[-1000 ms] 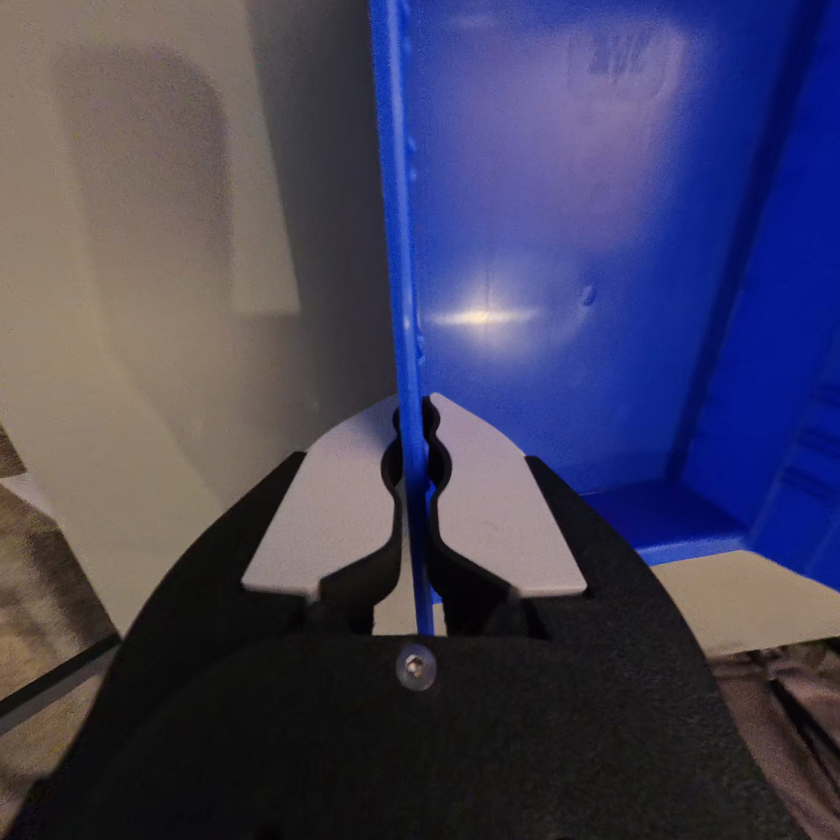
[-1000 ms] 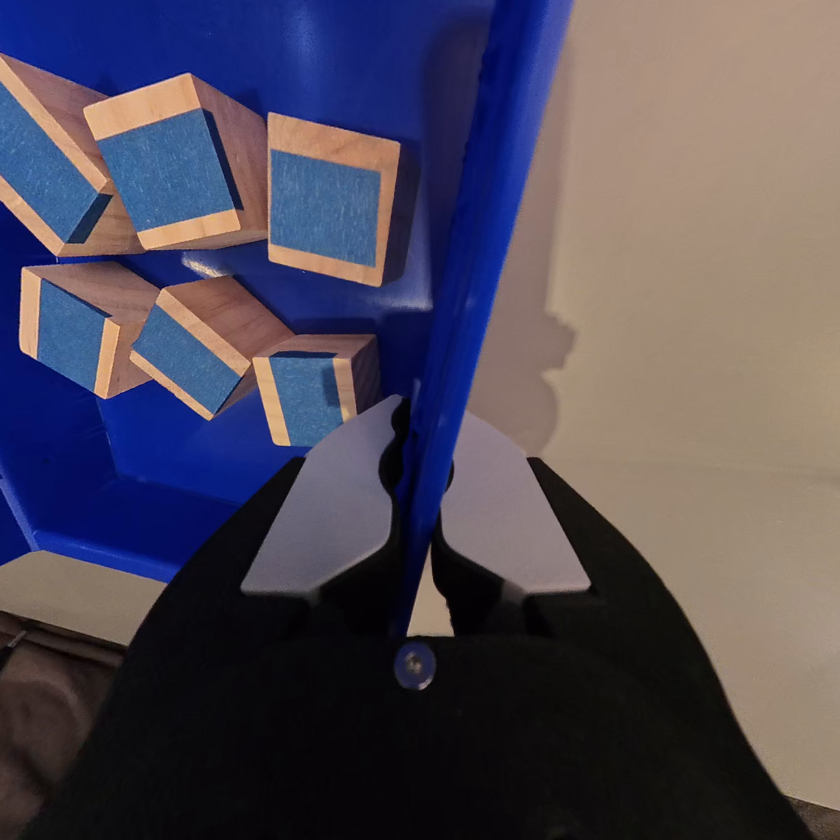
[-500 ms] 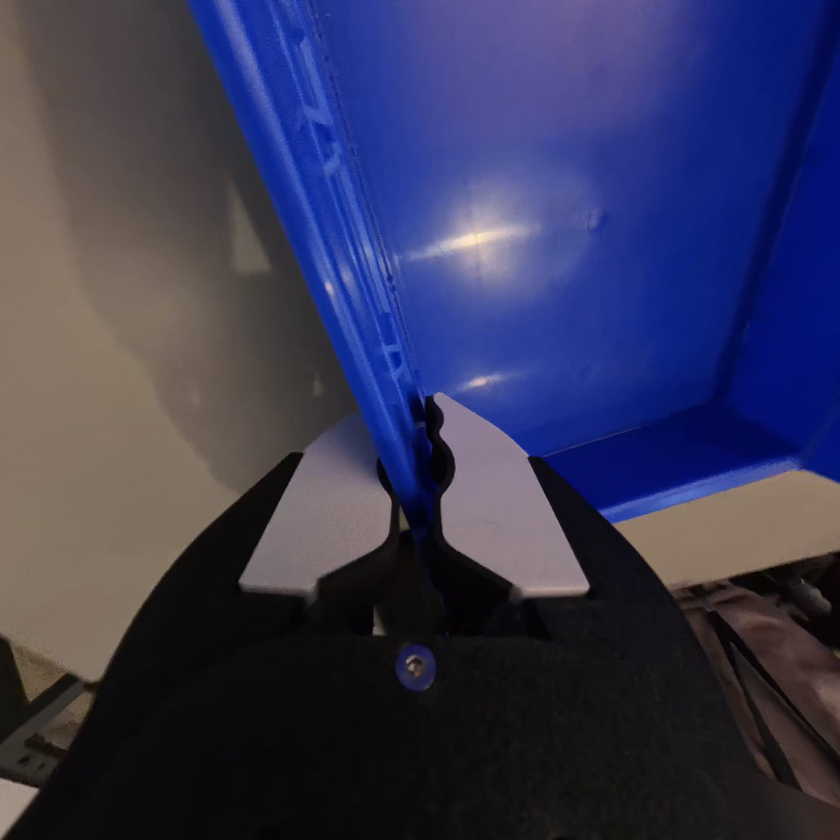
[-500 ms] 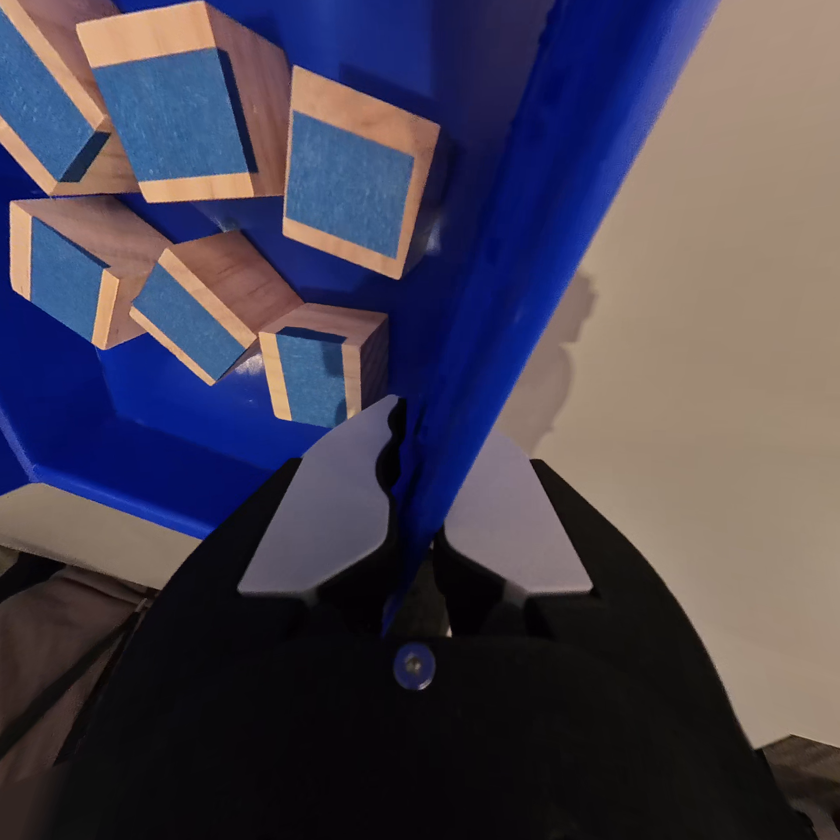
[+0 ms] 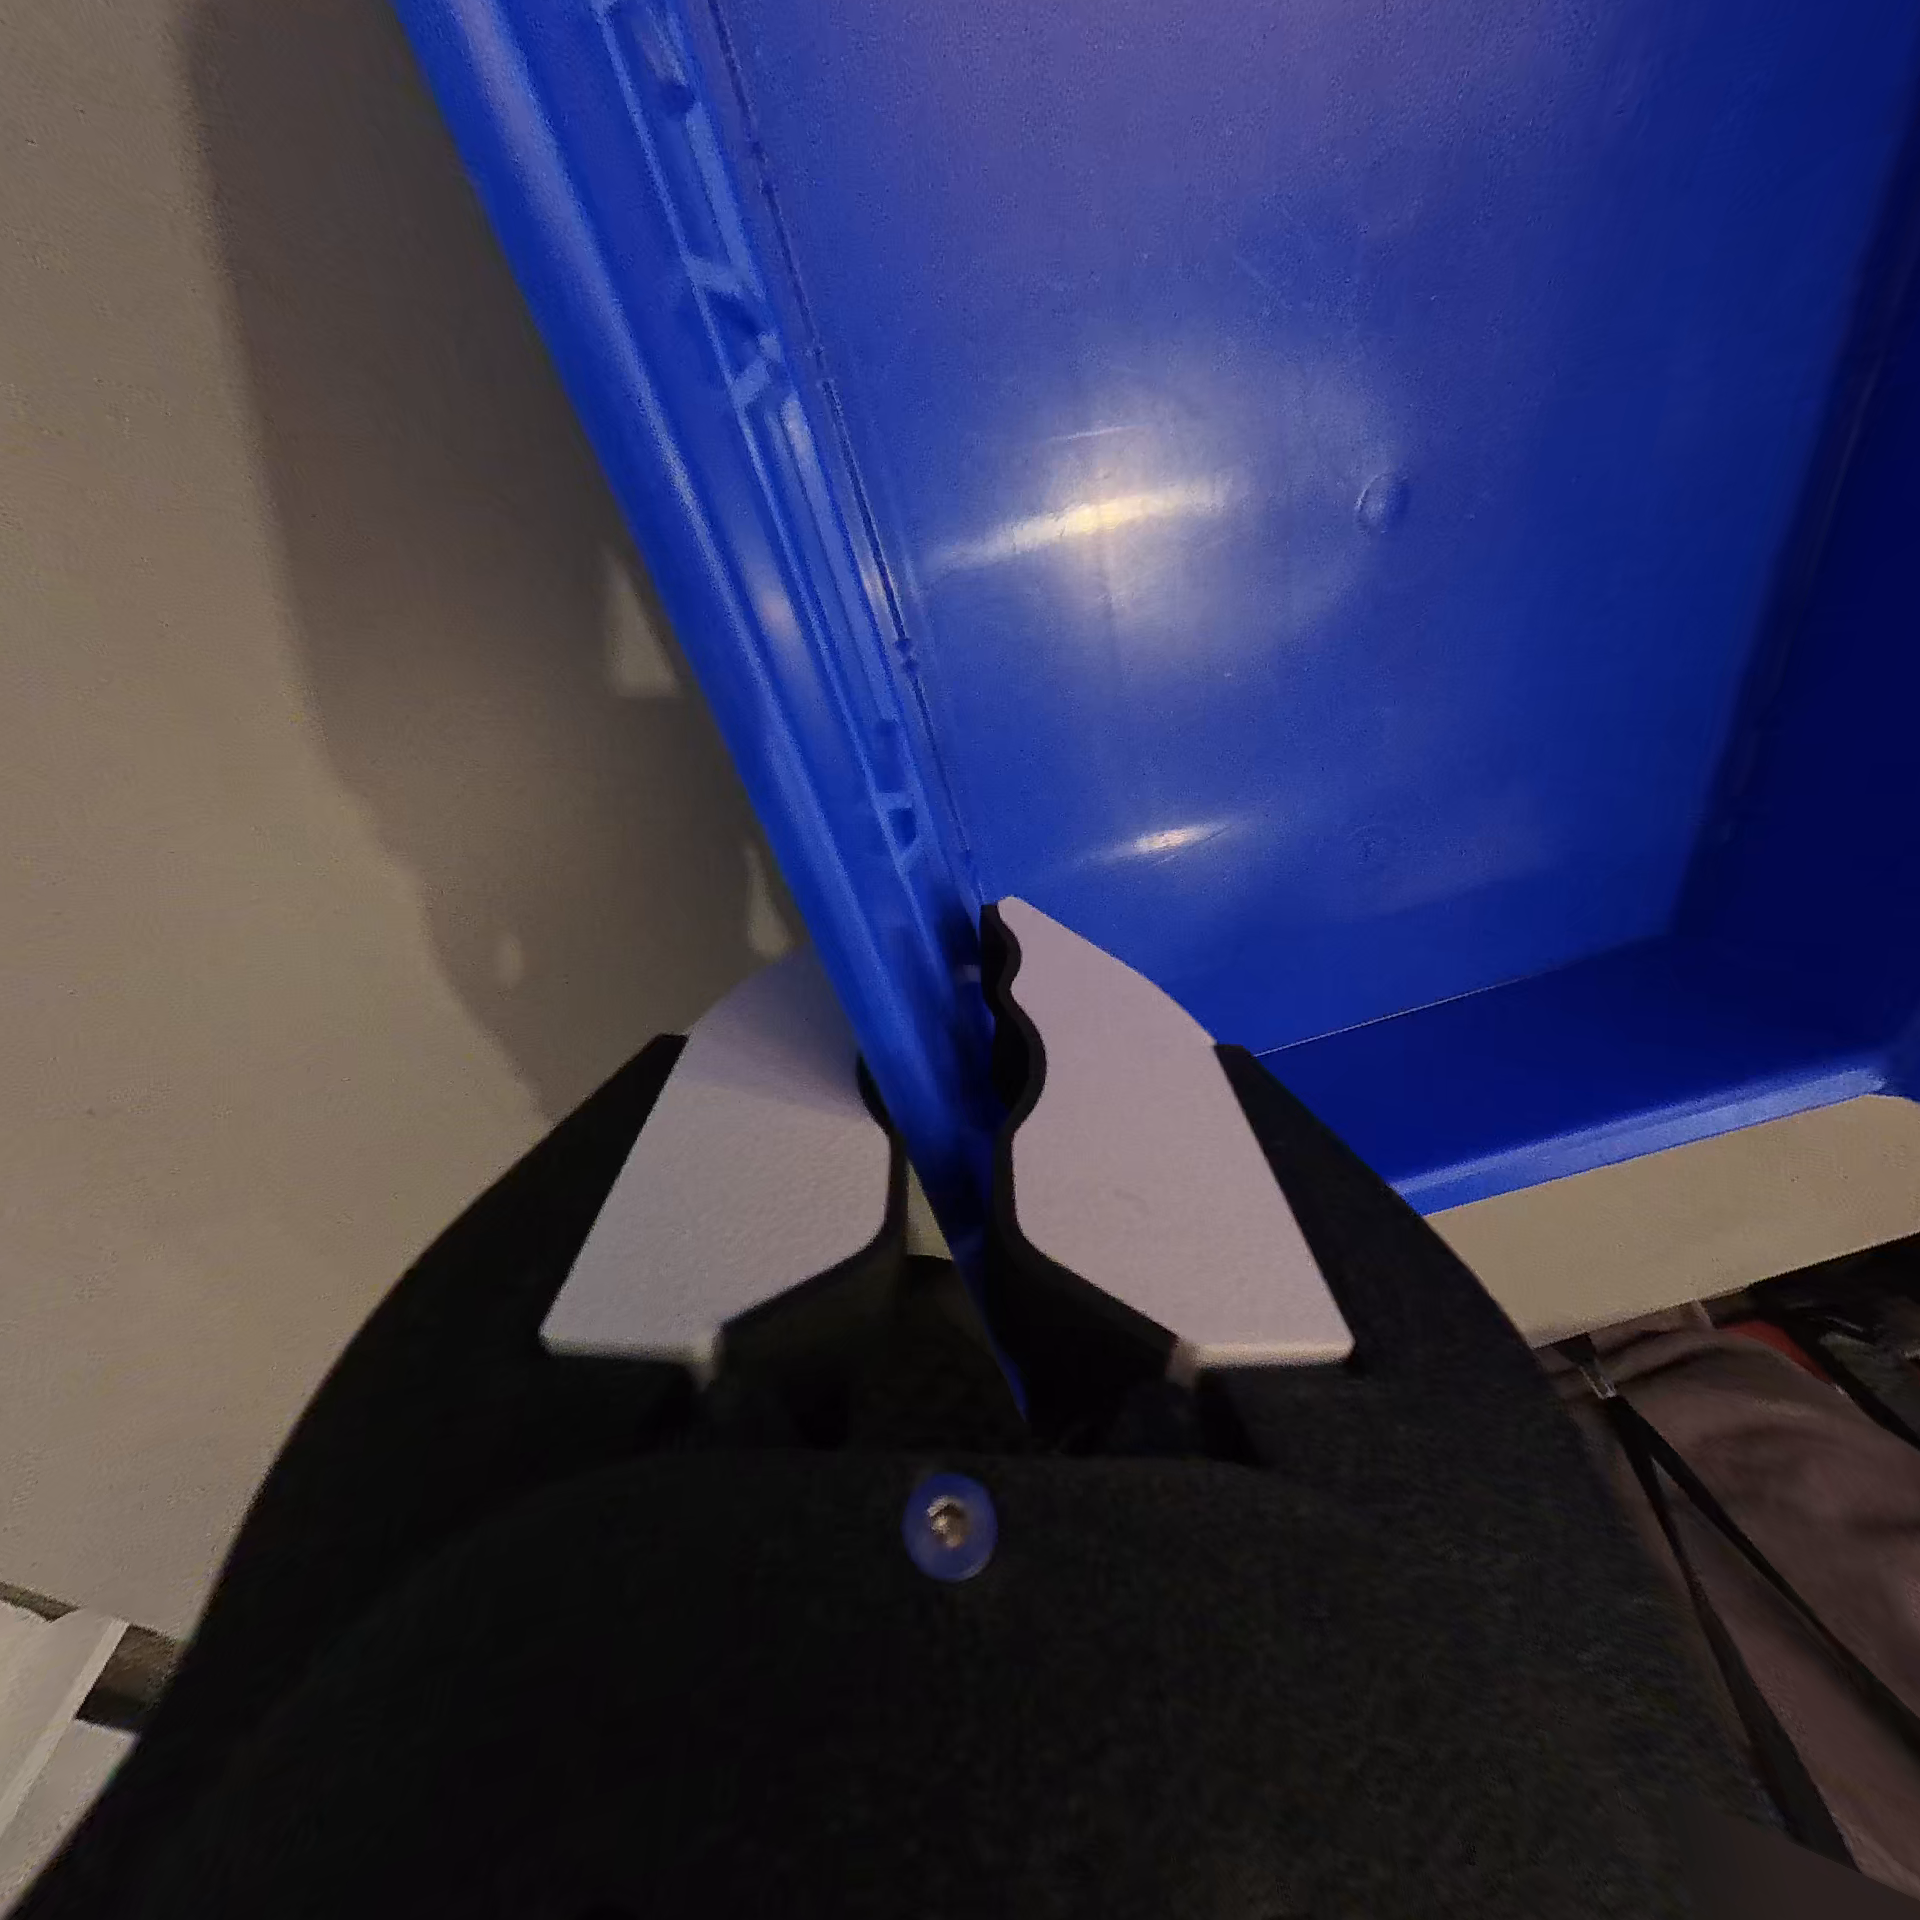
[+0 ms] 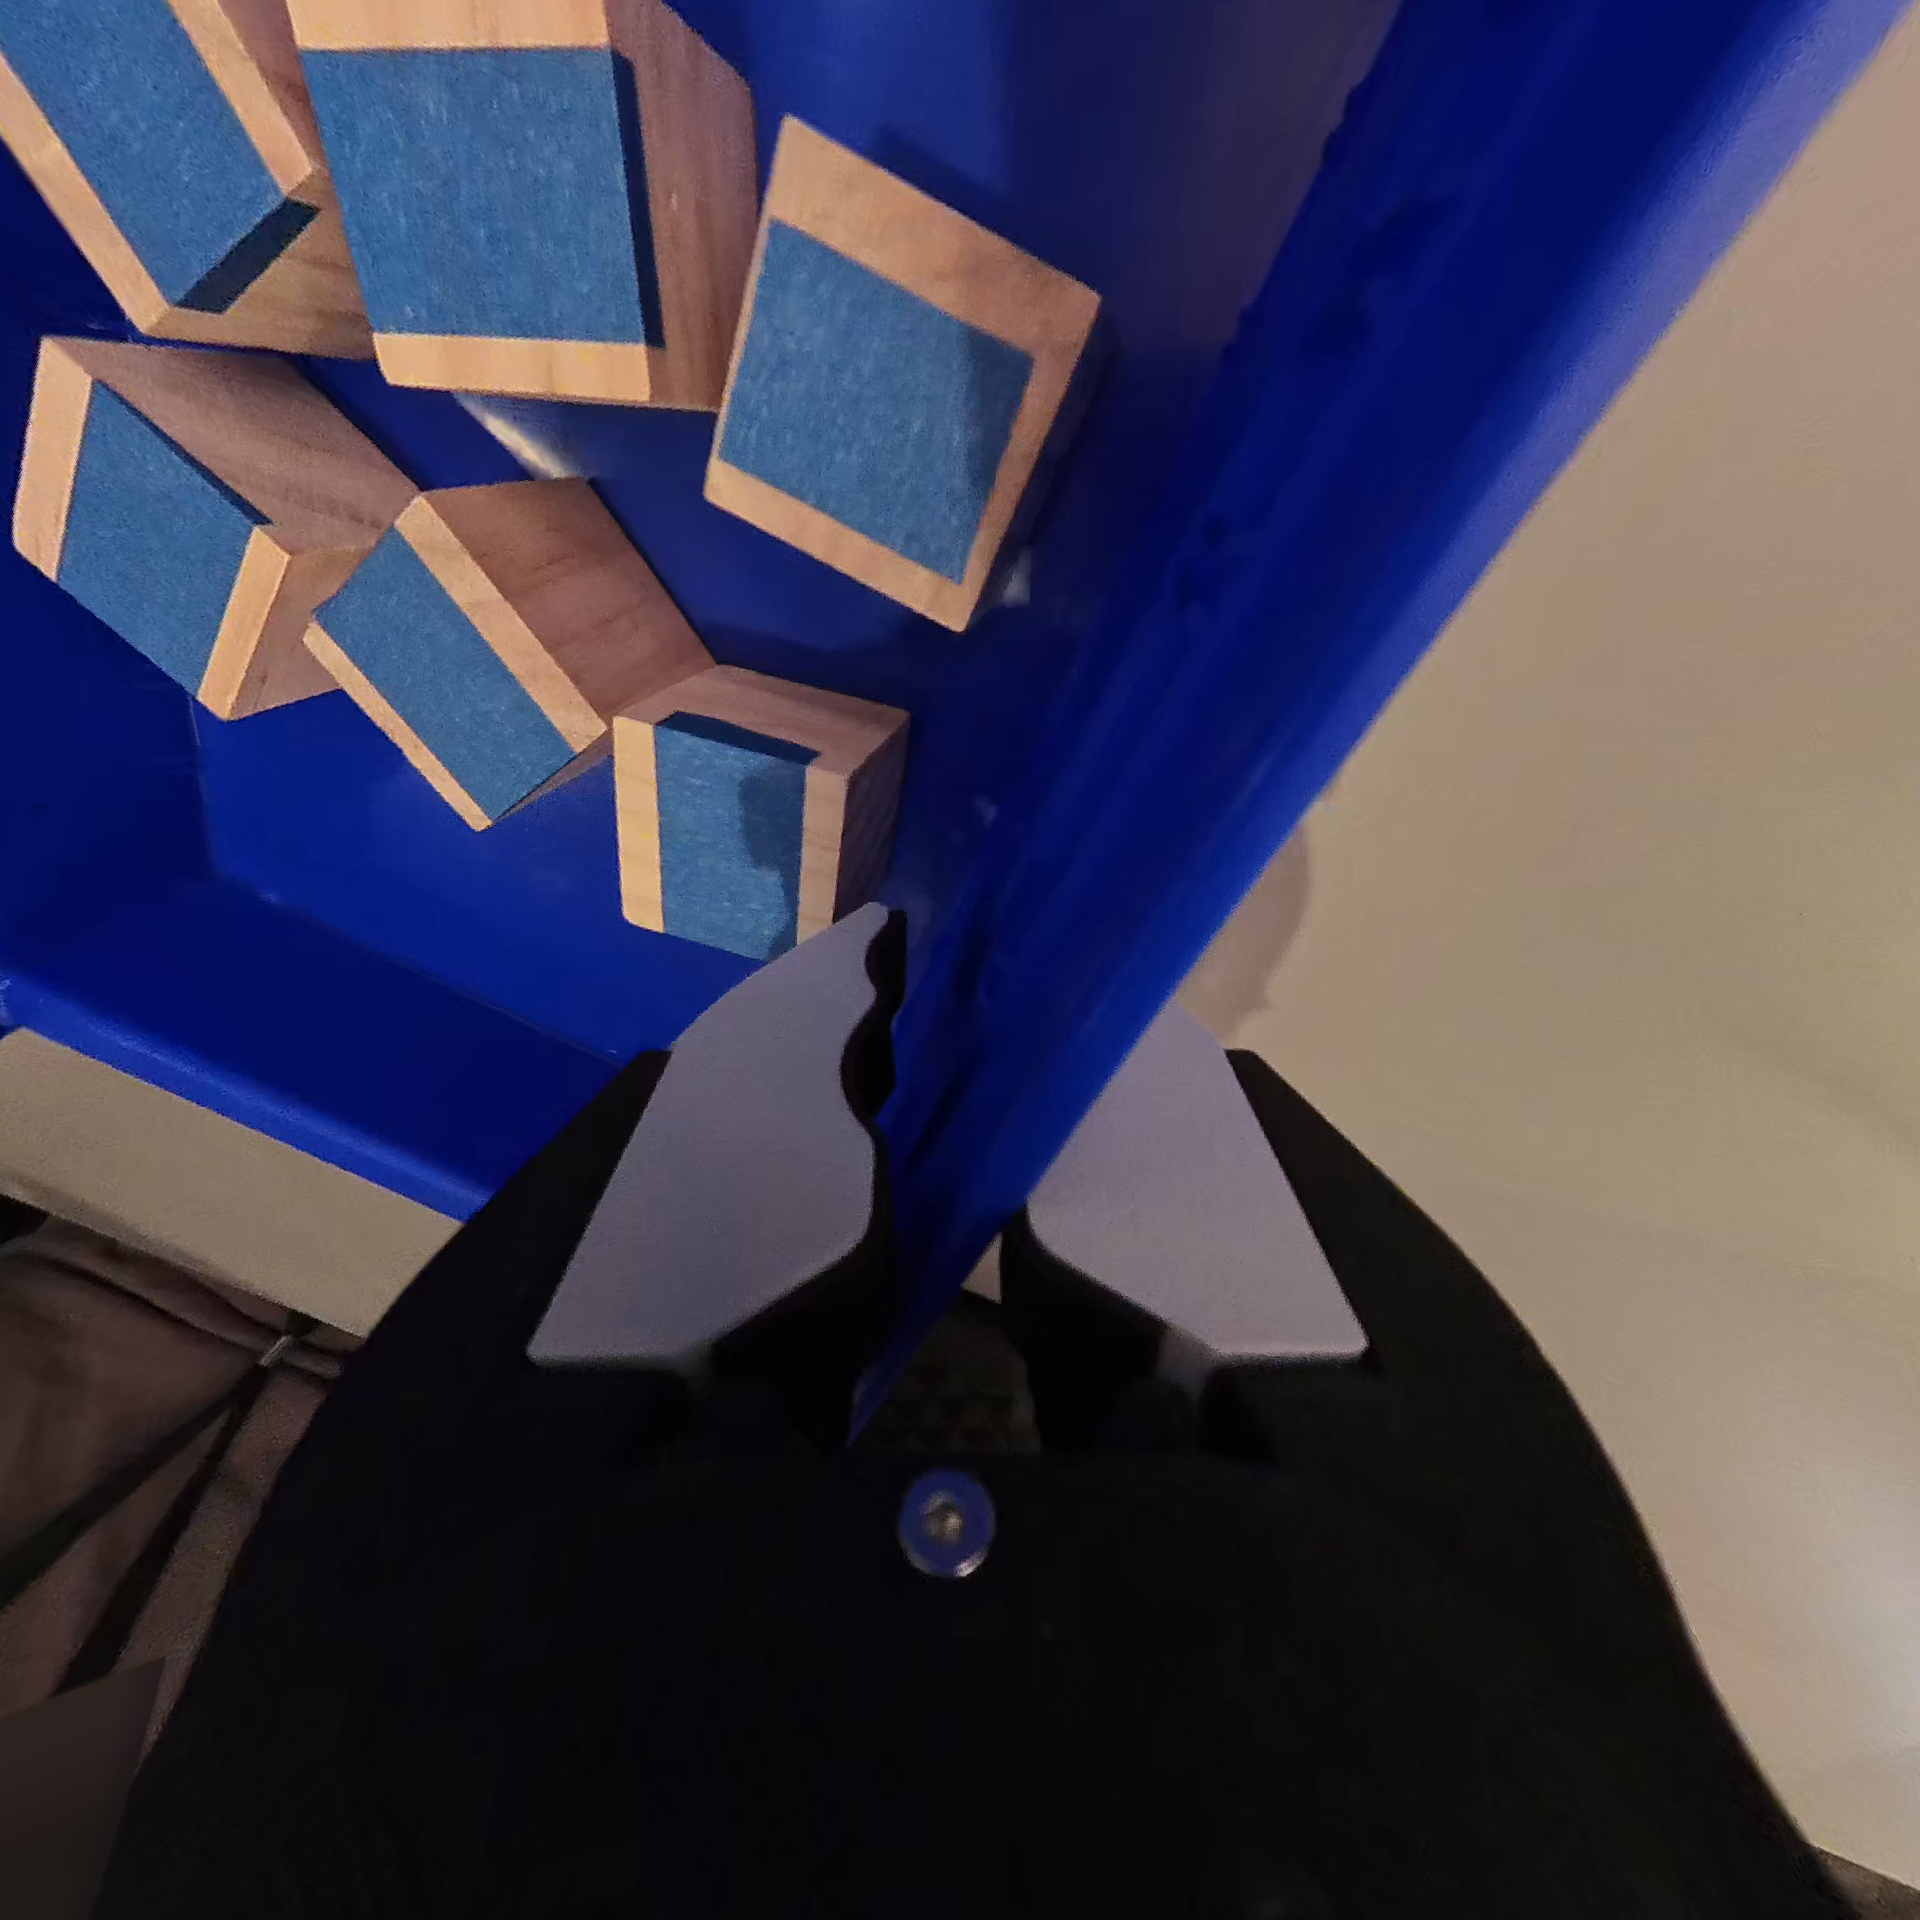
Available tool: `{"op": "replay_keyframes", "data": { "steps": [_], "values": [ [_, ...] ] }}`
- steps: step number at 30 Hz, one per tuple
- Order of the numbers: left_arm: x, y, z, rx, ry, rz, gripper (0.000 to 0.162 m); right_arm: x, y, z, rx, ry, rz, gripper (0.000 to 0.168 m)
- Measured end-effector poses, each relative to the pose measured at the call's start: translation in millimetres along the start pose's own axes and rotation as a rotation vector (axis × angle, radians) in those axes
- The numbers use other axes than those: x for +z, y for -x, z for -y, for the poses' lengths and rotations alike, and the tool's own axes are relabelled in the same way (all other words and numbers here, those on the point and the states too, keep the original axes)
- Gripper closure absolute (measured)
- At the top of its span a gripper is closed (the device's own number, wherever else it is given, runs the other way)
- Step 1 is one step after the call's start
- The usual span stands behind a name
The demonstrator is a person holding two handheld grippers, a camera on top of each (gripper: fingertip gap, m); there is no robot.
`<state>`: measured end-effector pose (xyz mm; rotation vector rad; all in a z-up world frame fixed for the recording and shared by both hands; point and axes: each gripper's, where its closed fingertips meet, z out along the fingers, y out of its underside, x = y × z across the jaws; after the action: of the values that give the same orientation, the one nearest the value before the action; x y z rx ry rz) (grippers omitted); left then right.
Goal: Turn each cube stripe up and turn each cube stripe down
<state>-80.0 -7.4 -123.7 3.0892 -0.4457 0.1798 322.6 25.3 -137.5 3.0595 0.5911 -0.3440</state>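
Observation:
A blue plastic bin (image 5: 1299,436) is held by both grippers. My left gripper (image 5: 935,966) is shut on the bin's left wall (image 5: 748,395); this end of the bin holds no cubes. My right gripper (image 6: 997,997) is shut on the bin's right wall (image 6: 1299,499). Several wooden cubes with blue tape stripes lie bunched on the bin floor in the right wrist view: one close to my left fingertip (image 6: 743,821), one flat with its stripe facing the camera (image 6: 894,384), others at the upper left (image 6: 488,197). The right wall leans to the right in the right wrist view, so the bin looks tilted.
The bin is over a pale beige tabletop (image 5: 260,727), which also shows in the right wrist view (image 6: 1610,831). The table's near edge (image 5: 1662,1226) runs under the bin, with dark cloth and cables (image 5: 1745,1455) beyond it.
The bin has tilted more in both views. The cubes have slid closer to the camera and towards the right wall. Both grippers stay shut on the walls.

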Motion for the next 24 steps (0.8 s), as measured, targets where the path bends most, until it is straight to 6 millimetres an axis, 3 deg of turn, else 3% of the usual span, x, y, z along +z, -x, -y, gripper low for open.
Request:
{"op": "replay_keyframes", "data": {
  "steps": [7,15,19,24],
  "values": [
    [0.7,-4.2,-5.3,0.003,0.022,0.001,0.151,0.5,-1.9,-6.3,-0.008,0.024,-0.032,0.155],
    [-1.2,-12.0,-13.3,0.056,0.065,-0.024,0.14,0.8,-3.1,-7.6,-0.031,0.035,-0.067,0.146],
    [-20.0,-16.0,-11.9,0.051,-0.006,-0.127,0.143,8.4,-6.2,-3.4,0.005,0.036,-0.099,0.141],
    [-58.5,-7.4,-17.4,0.057,-0.13,-0.184,0.141,8.3,-9.0,-4.1,0.008,0.047,-0.125,0.152]
  ]
}}
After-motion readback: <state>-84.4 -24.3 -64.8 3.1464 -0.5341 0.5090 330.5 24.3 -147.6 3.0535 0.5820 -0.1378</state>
